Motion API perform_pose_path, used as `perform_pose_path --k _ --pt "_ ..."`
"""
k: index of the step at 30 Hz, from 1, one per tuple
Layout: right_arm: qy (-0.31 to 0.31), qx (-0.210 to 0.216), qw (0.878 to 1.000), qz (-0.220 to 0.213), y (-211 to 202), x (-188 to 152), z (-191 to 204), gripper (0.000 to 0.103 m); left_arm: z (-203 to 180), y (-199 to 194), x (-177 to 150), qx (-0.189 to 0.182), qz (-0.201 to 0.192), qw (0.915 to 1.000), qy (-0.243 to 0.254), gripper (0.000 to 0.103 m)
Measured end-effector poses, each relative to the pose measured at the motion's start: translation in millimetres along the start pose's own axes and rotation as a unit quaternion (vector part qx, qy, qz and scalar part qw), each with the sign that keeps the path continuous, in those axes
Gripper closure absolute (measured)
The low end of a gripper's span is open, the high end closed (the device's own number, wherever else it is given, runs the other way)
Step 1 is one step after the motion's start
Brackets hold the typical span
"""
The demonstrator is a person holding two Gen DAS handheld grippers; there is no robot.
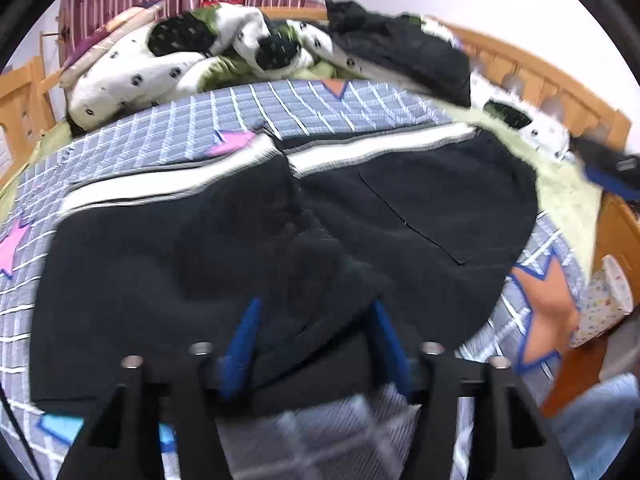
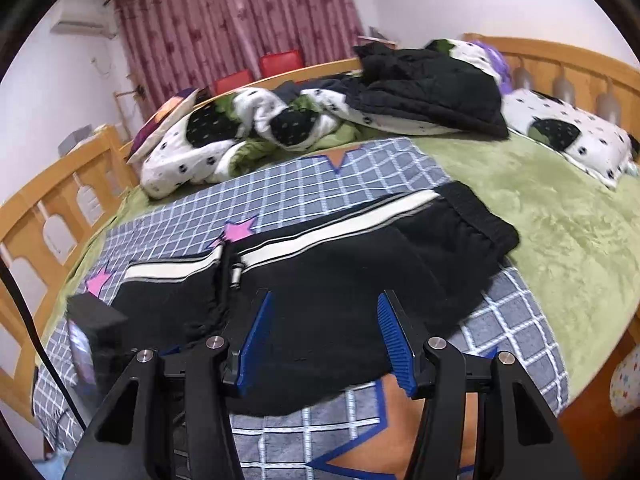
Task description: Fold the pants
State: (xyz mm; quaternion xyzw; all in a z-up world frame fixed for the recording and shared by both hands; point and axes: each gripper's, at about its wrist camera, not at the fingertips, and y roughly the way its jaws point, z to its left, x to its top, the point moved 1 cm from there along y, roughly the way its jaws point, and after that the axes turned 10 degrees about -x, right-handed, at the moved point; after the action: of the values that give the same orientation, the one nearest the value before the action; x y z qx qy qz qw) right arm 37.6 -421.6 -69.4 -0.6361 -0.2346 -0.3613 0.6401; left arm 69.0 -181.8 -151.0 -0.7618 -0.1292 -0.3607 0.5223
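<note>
black pants (image 2: pixel 320 280) lie folded once on the checked blanket (image 2: pixel 360 168), both claws, left (image 1: pixel 316 344) and right (image 2: pixel 324 340), spread empty; next fold needs a fresh grip.

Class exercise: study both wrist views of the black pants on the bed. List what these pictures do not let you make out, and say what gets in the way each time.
- Left wrist view: motion blur smears the black pants, so the fold edges are unclear.
- Right wrist view: the right gripper covers the pants' near edge.
- Both views: the black clothing pile is too bunched to identify.
- Left wrist view: the patterned item by the bed is cut off at the lens edge.
</note>
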Motion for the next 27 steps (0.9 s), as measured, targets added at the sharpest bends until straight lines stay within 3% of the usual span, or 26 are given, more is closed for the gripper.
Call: perform_pose_path --k 4,8,12,17,18,21,23,27 --pt "-0.024 0.016 0.999 0.014 4 -4 25 0.049 37 -62 -24 0.036 -0.059 0.9976 0.004 0.029" --pt "-0.039 0.059 0.996 0.049 16 -11 59 0.049 107 -93 -45 0.106 -0.053 0.9912 -0.06 0.029" --pt "-0.083 0.078 0.99 0.081 41 -13 110 0.049 174 -108 -74 0.101 -0.042 0.9809 -0.161 0.029" --pt "-0.132 0.077 0.982 0.111 80 -18 155 0.049 202 -130 -100 0.104 -0.05 0.9738 -0.196 0.029" --pt "-0.149 0.064 0.98 0.117 90 -22 162 0.053 201 -131 -105 0.105 -0.051 0.974 -0.194 0.029" --pt "-0.21 0.025 0.966 0.149 121 -41 176 0.094 203 -131 -107 0.116 -0.049 0.9754 -0.18 0.029" --pt "-0.217 0.028 0.967 0.132 115 -45 173 0.095 201 -132 -108 0.125 -0.052 0.9763 -0.169 0.029" --pt "-0.16 0.087 0.978 0.101 79 -35 141 0.096 205 -135 -109 0.114 -0.068 0.9766 -0.169 0.029"
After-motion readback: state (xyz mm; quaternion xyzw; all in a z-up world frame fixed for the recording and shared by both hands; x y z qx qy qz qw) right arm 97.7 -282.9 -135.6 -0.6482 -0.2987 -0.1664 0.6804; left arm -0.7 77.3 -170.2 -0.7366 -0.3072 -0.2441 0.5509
